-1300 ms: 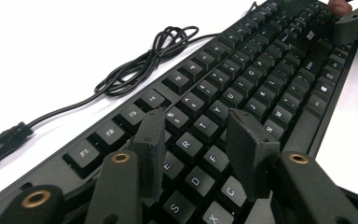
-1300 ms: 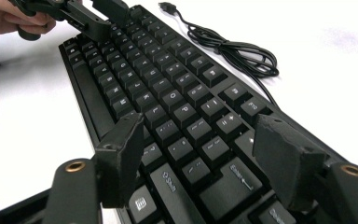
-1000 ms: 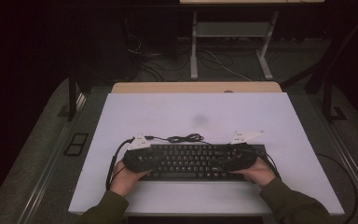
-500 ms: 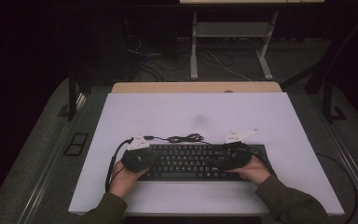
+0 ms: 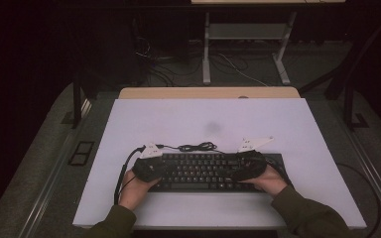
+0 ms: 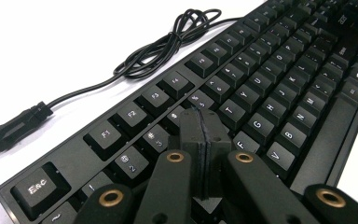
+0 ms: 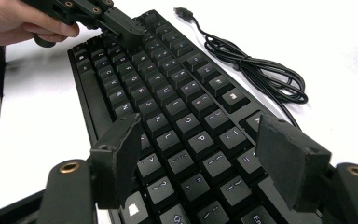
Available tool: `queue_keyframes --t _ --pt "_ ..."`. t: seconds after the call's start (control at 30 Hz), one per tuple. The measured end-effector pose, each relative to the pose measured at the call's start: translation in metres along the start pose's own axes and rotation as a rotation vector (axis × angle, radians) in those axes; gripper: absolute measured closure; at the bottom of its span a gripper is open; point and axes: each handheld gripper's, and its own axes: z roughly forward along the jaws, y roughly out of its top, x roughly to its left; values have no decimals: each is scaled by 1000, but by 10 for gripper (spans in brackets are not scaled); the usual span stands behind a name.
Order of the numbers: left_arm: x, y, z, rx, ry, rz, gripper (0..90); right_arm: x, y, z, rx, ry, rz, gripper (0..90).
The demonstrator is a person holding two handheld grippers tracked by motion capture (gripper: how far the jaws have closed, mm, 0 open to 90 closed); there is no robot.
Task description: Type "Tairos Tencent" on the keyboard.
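Keyboard [image 5: 206, 171] lies flat under both my hand-held grippers, near the front edge of the white tabletop [image 5: 287, 124]. My left hand-held gripper [image 6: 200, 122] reaches in over its left end, forearm coming up from the front edge, and its jaws have just been closing: they now stand pressed together with nothing between them, the joined tip hovering over or resting on the number row; I cannot tell which. My right hand-held gripper [image 7: 198, 144] is tilted over the right end, jaws spread wide above the keys around P, pinching nothing.

Beyond the left hand-held gripper's tip the key rows run away towards the right one. To its left, off the keyboard's back edge, the cable [image 6: 168, 44] lies in a loose bundle, and its USB plug [image 6: 9, 133] rests apart on bare tabletop. Past that the white surface is wide and open up to the wooden strip [image 5: 208, 92] at the far edge.

Keys are matt black, square, with pale legends; the frame is smooth dark plastic. The jaws are black with flat rubbery pads [image 7: 291, 156] and brass-coloured pivots.
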Motion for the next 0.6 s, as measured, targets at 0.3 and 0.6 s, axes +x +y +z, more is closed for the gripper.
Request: queue_keyframes --t 0.3,0.6 --pt "0 -1 3 20 0 2 887 1 0 0 1 -3 0 308" --pt "0 0 -2 -2 -7 -7 878 1 1 0 -4 -2 0 309"
